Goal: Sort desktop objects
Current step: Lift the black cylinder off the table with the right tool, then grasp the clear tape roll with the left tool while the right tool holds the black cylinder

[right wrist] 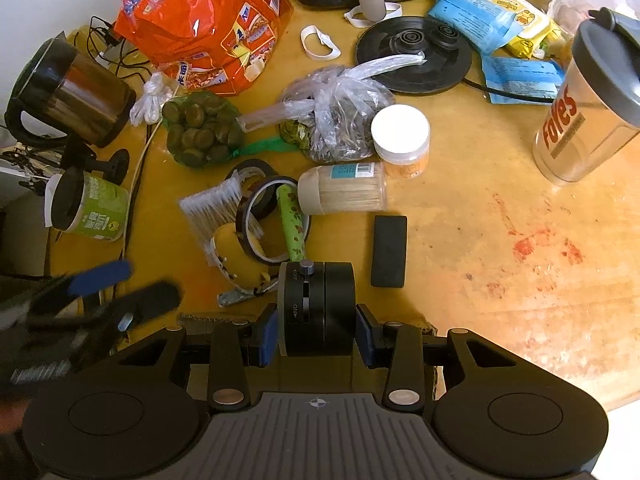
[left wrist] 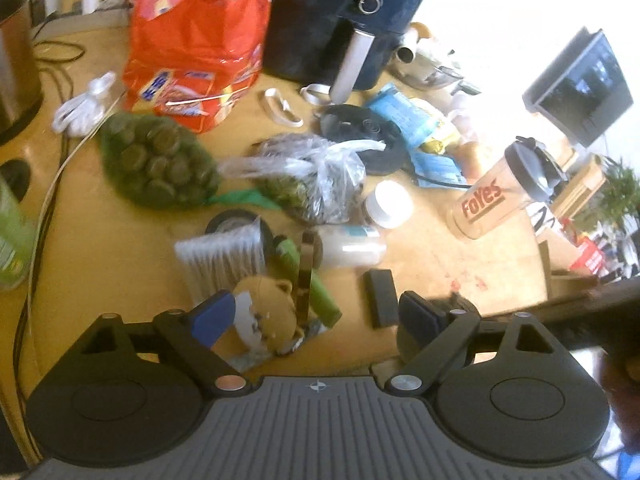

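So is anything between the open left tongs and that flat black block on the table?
Nothing visible. The flat black block lies on bare table just ahead of the left tongs. The green tube and bear toy lie to its left.

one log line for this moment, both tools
left tool: open, empty, over the cotton swabs | right tool: shut on black round device | table: cluttered

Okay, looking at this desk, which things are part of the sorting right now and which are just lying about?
In play: right gripper shut on the black puck; left gripper open, empty.

Lying about: toothpick jar, black bar, tape ring, cotton swabs, shaker, kettle, orange bag.
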A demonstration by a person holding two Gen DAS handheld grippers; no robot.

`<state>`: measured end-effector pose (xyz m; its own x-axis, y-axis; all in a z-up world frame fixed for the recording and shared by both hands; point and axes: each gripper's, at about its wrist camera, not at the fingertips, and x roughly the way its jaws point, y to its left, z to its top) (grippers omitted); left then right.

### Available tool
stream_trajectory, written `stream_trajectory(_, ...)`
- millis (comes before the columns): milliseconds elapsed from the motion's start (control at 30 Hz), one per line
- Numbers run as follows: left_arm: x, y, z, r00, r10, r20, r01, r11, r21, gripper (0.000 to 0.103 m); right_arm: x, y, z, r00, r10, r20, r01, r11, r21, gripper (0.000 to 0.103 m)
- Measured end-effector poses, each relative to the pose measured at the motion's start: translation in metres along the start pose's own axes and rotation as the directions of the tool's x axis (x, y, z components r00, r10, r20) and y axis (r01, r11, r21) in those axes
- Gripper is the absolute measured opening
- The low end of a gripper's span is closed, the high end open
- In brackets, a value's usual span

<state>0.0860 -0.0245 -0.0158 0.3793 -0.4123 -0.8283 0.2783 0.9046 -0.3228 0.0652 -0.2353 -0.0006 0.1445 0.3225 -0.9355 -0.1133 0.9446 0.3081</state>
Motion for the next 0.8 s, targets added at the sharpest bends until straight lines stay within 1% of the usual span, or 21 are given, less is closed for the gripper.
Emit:
stream_trajectory(167, 0.014, -0.001, 0.005, 0.999, -0.037, 0.019, 0.036, 0.999, 0.039, 0.090, -0.004, -0.002, -0.007, 1.000, 0.007, -0.003, -0.007, 1.000, 0.014, 0.042)
stream_trajectory(233, 0.021, 0.000, 0.006, 0.998, -0.055, 0.017, 0.055, 0.998, 0.043, 0.090, -0.006, -0.002, -0.009, 1.000, 0.009, -0.001, -0.009, 1.000, 0.017, 0.042)
stream_trajectory(367, 0.039, 0.003, 0.006, 0.998, -0.067, -0.001, 0.067, 0.996, 0.063, 0.088, -0.010, -0.003, -0.011, 1.000, 0.011, 0.008, -0.011, 1.000, 0.024, 0.042)
stream_trajectory(433, 0.050, 0.006, 0.005, 0.997, -0.072, -0.019, 0.073, 0.995, 0.063, 0.081, -0.011, -0.004, -0.012, 1.000, 0.013, 0.011, -0.013, 1.000, 0.029, 0.042)
stream_trajectory(567, 0.062, 0.009, 0.004, 0.997, -0.068, -0.040, 0.070, 0.996, 0.058, 0.076, -0.013, -0.006, -0.014, 1.000, 0.020, 0.012, -0.021, 0.999, 0.045, 0.042)
stream_trajectory(667, 0.067, 0.011, 0.004, 0.997, -0.065, -0.047, 0.068, 0.996, 0.057, 0.069, -0.014, -0.007, -0.016, 1.000, 0.022, 0.016, -0.022, 0.998, 0.054, 0.042)
stream_trajectory(700, 0.067, 0.011, 0.004, 0.997, -0.065, -0.048, 0.068, 0.996, 0.059, 0.061, -0.015, -0.008, -0.016, 1.000, 0.022, 0.017, -0.023, 0.998, 0.057, 0.042)
stream_trajectory(733, 0.068, 0.011, 0.004, 0.997, -0.065, -0.051, 0.068, 0.996, 0.058, 0.049, -0.015, -0.008, -0.017, 1.000, 0.023, 0.017, -0.024, 0.998, 0.060, 0.042)
stream_trajectory(767, 0.069, 0.012, 0.004, 0.996, -0.064, -0.055, 0.068, 0.996, 0.057, 0.042, -0.015, -0.009, -0.017, 1.000, 0.023, 0.017, -0.024, 0.998, 0.063, 0.042)
stream_trajectory(800, 0.069, 0.012, 0.005, 0.996, -0.064, -0.059, 0.067, 0.996, 0.056, 0.023, -0.015, -0.009, -0.017, 1.000, 0.023, 0.018, -0.024, 0.998, 0.065, 0.042)
